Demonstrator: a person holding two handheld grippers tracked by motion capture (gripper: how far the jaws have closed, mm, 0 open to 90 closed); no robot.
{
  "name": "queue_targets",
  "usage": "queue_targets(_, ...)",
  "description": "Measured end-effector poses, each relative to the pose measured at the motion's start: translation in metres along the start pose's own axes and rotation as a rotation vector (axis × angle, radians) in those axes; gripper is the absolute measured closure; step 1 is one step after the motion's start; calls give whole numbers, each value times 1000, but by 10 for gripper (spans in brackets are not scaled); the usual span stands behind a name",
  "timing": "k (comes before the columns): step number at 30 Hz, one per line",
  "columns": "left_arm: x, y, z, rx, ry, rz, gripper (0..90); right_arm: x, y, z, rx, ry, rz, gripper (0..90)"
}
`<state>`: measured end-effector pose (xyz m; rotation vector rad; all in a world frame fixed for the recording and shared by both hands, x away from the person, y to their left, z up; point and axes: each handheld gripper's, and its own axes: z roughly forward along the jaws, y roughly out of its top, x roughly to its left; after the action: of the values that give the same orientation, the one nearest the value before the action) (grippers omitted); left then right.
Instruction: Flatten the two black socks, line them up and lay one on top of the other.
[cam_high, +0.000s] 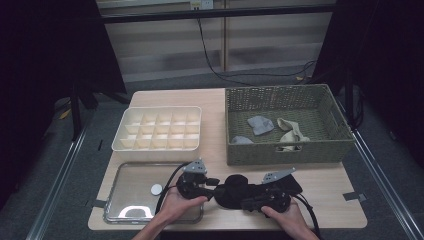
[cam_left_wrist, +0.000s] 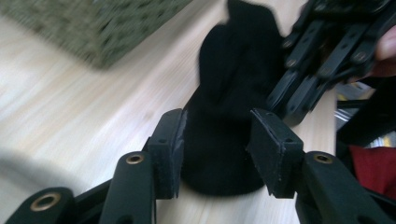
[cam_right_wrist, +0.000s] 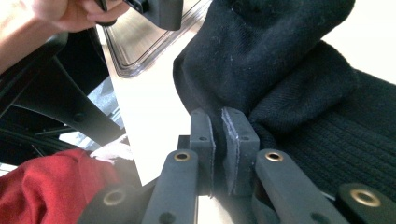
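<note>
Right gripper is pinched tight on a fold of the black sock, cloth caught between its pads; left gripper stands wide with the sock's rounded end between its jaws, pads not yet pressing; in the high view the sock lies at the counter's front edge, middle, between left gripper and right gripper; clear lid at the front left corner, white divided tray behind it, woven basket at the back right with grey and beige socks in it; step looks like folding or bunching the sock; to do it well: close the left on both layers deep, not the fringe; keep the right pinch firm; lift slightly so cloth doesn't drag on wood.
</note>
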<state>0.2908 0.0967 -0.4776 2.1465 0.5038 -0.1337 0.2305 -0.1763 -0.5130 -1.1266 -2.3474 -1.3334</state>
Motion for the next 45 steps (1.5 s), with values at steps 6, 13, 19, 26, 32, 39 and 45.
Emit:
queue_targets(6,4,12,10,-9,-15,-7,488,-1,1,-4,5,-7,-5,815)
queue_targets(13,10,11,22,-4,-42,-26,731,-1,2,-5,-1,-7,-20,795)
queue_targets(19,9,12,13,-9,-44,-10,867,0,3,-14,-31,-12,-18,720)
queue_targets(26,0,3,-1,6,-51,10,868,0,6,-43,-129,-36,-9,719)
queue_targets(32,0,-6,-11,24,-38,1,868,-19,-2,-73,-192,-123,32,731)
queue_targets(39,1,-14,-17,42,-30,-3,868,-33,-5,-88,-197,-211,50,730)
queue_targets(45,7,-21,-26,34,-9,-28,869,-39,-4,-80,-143,-241,43,720)
